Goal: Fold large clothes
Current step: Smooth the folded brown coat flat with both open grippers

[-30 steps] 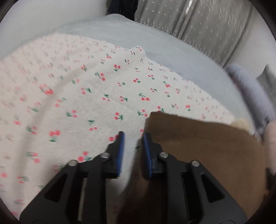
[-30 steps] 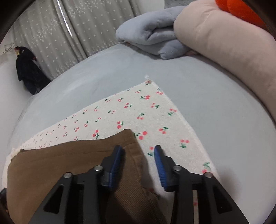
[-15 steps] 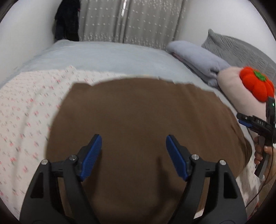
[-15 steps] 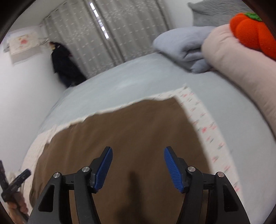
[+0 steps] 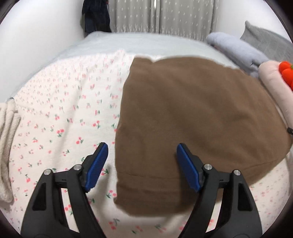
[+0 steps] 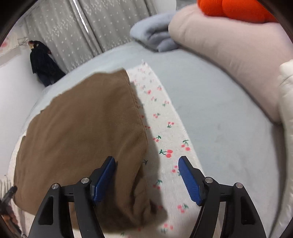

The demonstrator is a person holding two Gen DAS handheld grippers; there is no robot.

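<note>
A brown garment [image 5: 192,119] lies folded flat on a white cherry-print cloth [image 5: 64,113] spread over the bed. It also shows in the right wrist view [image 6: 82,137], on the same cloth [image 6: 164,131]. My left gripper [image 5: 142,164] is open and empty, above the garment's near left edge. My right gripper [image 6: 147,178] is open and empty, above the garment's near right edge, where the fabric bunches a little.
A grey bedsheet [image 6: 219,109] surrounds the cloth. A folded grey-blue blanket [image 5: 238,49], a pink bolster [image 6: 228,42] and an orange plush [image 6: 228,7] lie at the bed's right. A cream towel [image 5: 7,137] sits at the left. Curtains [image 5: 164,16] hang behind.
Both grippers opened, letting go of the brown garment's corners, and pulled back. The garment now lies flat. Since half a second ago the left view shifted left and the right view right.
</note>
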